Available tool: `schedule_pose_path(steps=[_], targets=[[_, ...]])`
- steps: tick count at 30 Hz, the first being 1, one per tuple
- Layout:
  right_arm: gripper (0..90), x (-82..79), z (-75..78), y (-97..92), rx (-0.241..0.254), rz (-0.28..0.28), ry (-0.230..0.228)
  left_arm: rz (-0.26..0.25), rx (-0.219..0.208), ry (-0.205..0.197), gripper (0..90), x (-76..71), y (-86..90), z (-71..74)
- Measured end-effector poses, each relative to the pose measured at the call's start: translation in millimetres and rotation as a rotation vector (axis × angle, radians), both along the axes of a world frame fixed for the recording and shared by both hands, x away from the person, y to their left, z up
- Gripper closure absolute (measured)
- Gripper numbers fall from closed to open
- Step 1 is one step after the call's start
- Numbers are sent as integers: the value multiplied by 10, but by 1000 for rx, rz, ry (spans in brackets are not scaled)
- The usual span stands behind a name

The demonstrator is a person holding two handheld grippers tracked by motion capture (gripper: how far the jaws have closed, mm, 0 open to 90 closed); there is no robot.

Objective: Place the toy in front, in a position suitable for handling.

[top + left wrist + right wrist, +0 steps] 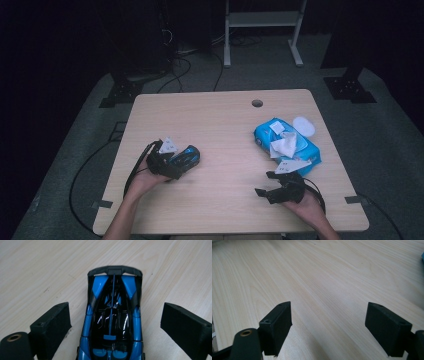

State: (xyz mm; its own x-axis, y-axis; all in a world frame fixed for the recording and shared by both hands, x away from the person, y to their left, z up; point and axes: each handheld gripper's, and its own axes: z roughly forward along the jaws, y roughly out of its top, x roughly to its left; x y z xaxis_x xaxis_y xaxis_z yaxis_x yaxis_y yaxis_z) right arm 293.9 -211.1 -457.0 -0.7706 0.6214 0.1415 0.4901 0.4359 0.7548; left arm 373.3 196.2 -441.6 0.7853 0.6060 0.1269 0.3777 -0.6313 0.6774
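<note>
A blue and black toy car point(188, 157) rests on the wooden table point(215, 120) at the left. My left gripper point(180, 163) is open around it. In the left gripper view the toy car point(113, 315) lies lengthwise between the jaws, with a gap of bare table on each side, so neither pad touches it. My right gripper point(265, 184) is open near the front right of the table and points left. In the right gripper view the right gripper point(328, 307) has only bare table between its jaws.
A blue pack of wet wipes point(300, 147) lies at the right, with a white wipe point(284, 145) pulled partly out. A round white lid point(303, 126) sits behind it. A cable hole point(257, 103) is near the far edge. Cables trail off the left side.
</note>
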Motion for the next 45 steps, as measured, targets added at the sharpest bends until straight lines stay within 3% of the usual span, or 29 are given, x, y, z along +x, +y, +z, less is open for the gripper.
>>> schedule_pose_path(steps=[11, 12, 14, 16, 19, 24, 29, 36, 45], targets=[[204, 5, 32, 32, 1, 21, 3, -5, 4, 74, 139, 96, 12, -78], [204, 6, 37, 34, 1, 24, -1, -9, 22, 97, 139, 114, 0, -80], [204, 1, 46, 41, 1, 25, 3, -24, 66, 95, 140, 137, -34, -79], [204, 0, 46, 44, -1, 27, 6, -44, 67, 124, 157, 173, -62, -82], [205, 1, 46, 46, -3, 35, 5, -53, 106, 153, 194, 221, -104, -111], [205, -3, 46, 41, -3, 34, 9, -47, 96, 191, 197, 254, -89, -180], [208, 1, 35, 58, -4, 41, 11, -49, 78, 193, 256, 271, -47, -177], [210, -15, 44, 61, 0, 38, 7, -50, 108, 186, 259, 248, -67, -157], [212, -11, 61, 36, 10, 30, 1, -51, 107, 183, 261, 242, -55, -155]])
